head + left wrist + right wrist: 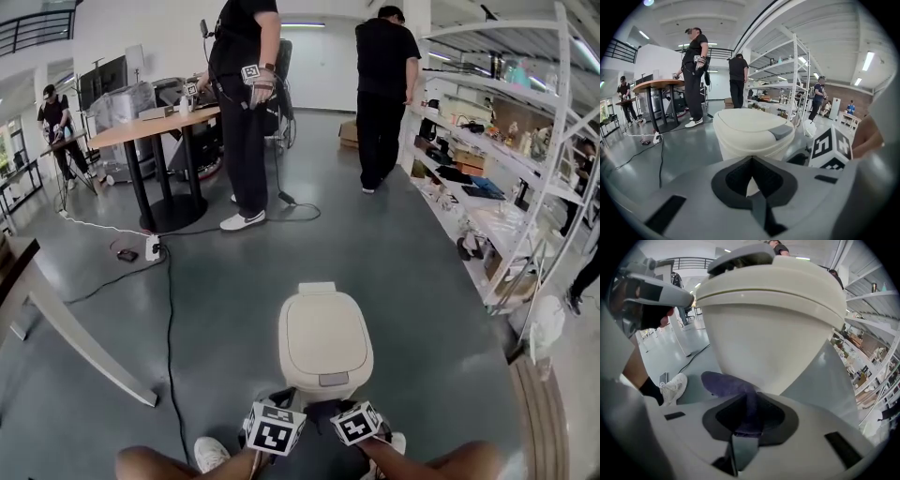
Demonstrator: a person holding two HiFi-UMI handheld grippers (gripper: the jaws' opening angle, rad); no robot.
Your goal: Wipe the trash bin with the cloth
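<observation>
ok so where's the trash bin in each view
Head view: trash bin low centre of the picture, lid facing up.
Left gripper view: centre, just past the left claw.
Right gripper view: fills the upper middle, looming over the cloth in the right claw.
Shared landmark: the grey latch on the lid's edge.

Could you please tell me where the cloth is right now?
The cloth is clamped in the right gripper, low at the near wall of the bin, as the right gripper view shows.
</observation>
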